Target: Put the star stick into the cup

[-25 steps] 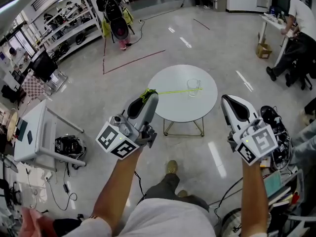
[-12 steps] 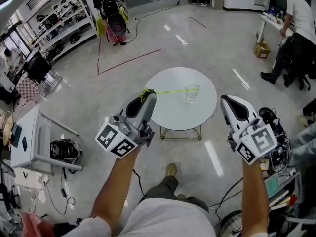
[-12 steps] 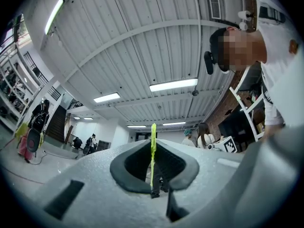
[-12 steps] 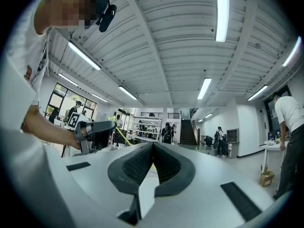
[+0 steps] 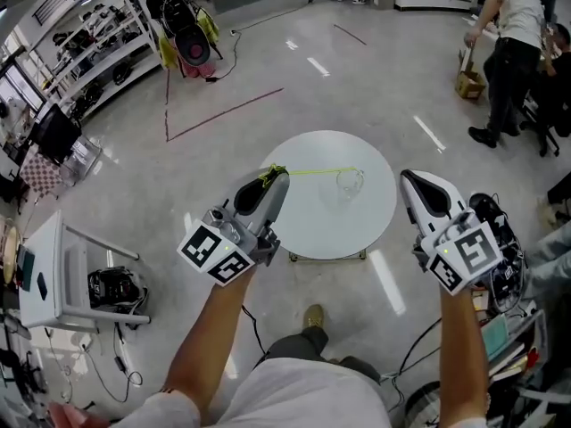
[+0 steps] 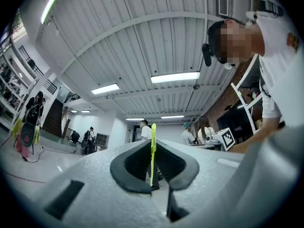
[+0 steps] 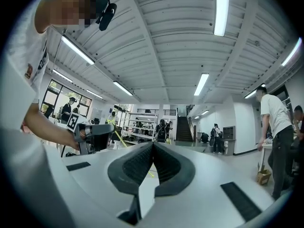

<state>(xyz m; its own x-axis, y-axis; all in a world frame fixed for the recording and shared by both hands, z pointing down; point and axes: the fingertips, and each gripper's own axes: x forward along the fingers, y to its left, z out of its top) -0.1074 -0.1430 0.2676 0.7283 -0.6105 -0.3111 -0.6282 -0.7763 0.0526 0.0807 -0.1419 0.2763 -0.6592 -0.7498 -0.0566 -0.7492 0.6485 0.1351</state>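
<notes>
Looking straight down on a round white table (image 5: 332, 230) standing on a glossy grey floor (image 5: 393, 78) that throws back the ceiling lights. Red tape lines (image 5: 223, 114) cross the floor at 11 o'clock. It's a big open workroom: shelving racks (image 5: 89, 56) loaded with gear run along 10 o'clock, with bags in black, yellow and pink (image 5: 186, 41) parked at their far end.

On the table, a clear glass cup (image 5: 350, 184) sits a touch off centre toward 2 o'clock. The left gripper (image 5: 278, 175) hangs over the table's 9 o'clock rim, jaws clamped tight on the star stick (image 5: 312, 170). That thin yellow-green stick runs level across the tabletop toward 3 o'clock and its far tip meets the cup's rim; whether it's actually inside, I can't tell. In the left gripper view the stick (image 6: 153, 158) stands straight up out of the pinched pads.

The right gripper (image 5: 412, 178) hovers off the table's 3 o'clock edge, jaws pressed together on nothing, as the right gripper view (image 7: 152, 146) confirms.

Around the edges: a white cabinet (image 5: 45, 266) at 8 o'clock with a black helmet-like object (image 5: 111, 285) and loose cables (image 5: 116, 355) beside it; a person (image 5: 508, 34) bent toward a cardboard box (image 5: 466, 83) at 2 o'clock; black equipment (image 5: 501, 230) crowded at 4 o'clock. Nothing lies on the tabletop between stick and cup.
</notes>
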